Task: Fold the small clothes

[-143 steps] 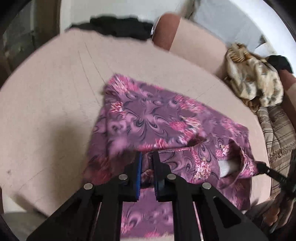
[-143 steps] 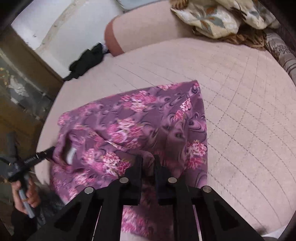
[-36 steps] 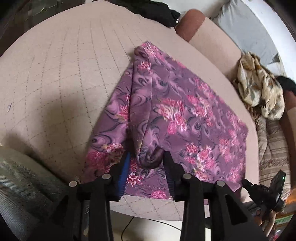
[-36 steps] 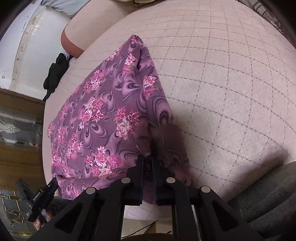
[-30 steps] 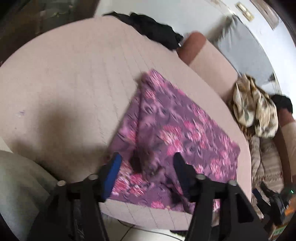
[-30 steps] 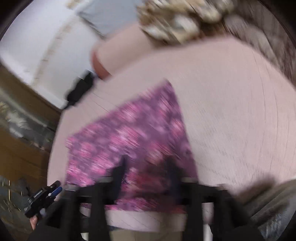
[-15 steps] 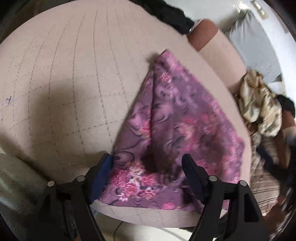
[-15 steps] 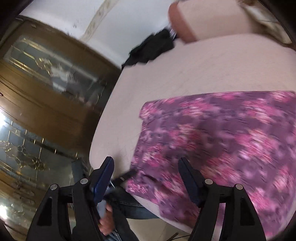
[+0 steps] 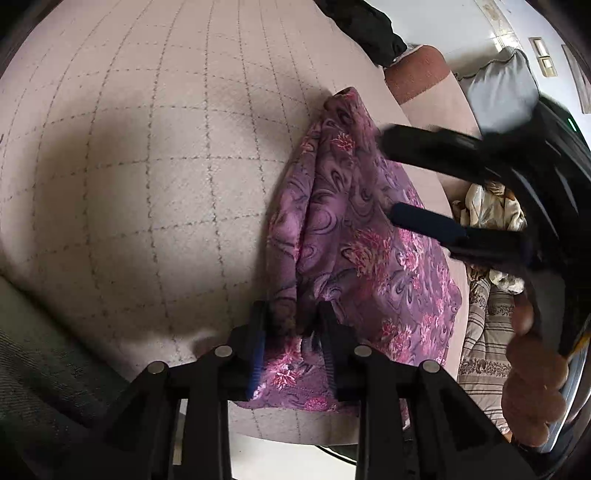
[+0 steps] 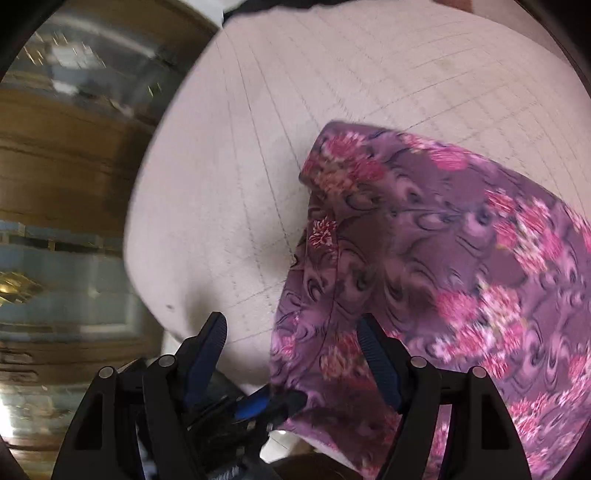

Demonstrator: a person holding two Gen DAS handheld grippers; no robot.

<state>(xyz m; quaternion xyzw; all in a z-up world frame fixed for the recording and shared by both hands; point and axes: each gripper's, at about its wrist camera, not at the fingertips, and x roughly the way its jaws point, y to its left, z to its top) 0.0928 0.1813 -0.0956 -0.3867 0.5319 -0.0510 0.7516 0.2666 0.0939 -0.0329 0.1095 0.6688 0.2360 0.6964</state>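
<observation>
A purple floral garment [image 9: 354, 236] lies folded on a beige quilted cushion [image 9: 147, 184], its near edge at the cushion's rim. My left gripper [image 9: 292, 332] has its jaws closing around a raised fold at that near edge, and the cloth fills the gap between the pads. The right wrist view shows the left gripper [image 10: 273, 402] pinching the garment's [image 10: 443, 258] lower corner. My right gripper [image 10: 291, 332] hangs open over the garment's left edge with nothing gripped. In the left wrist view, the right gripper [image 9: 391, 181] reaches in from the right above the cloth.
A black garment [image 9: 362, 26] lies at the cushion's far edge beside a brown sofa arm [image 9: 417, 70]. Beige patterned cloth [image 9: 487, 206] and a striped blanket [image 9: 487, 332] sit to the right. A wooden glass-fronted cabinet [image 10: 55, 166] stands beyond the cushion. A grey trouser leg [image 9: 37, 369] is near left.
The left jaws spread wide, then narrowed onto a fold at the garment's near edge. The right gripper let go of the cloth, opened and swung across to the garment's other side.
</observation>
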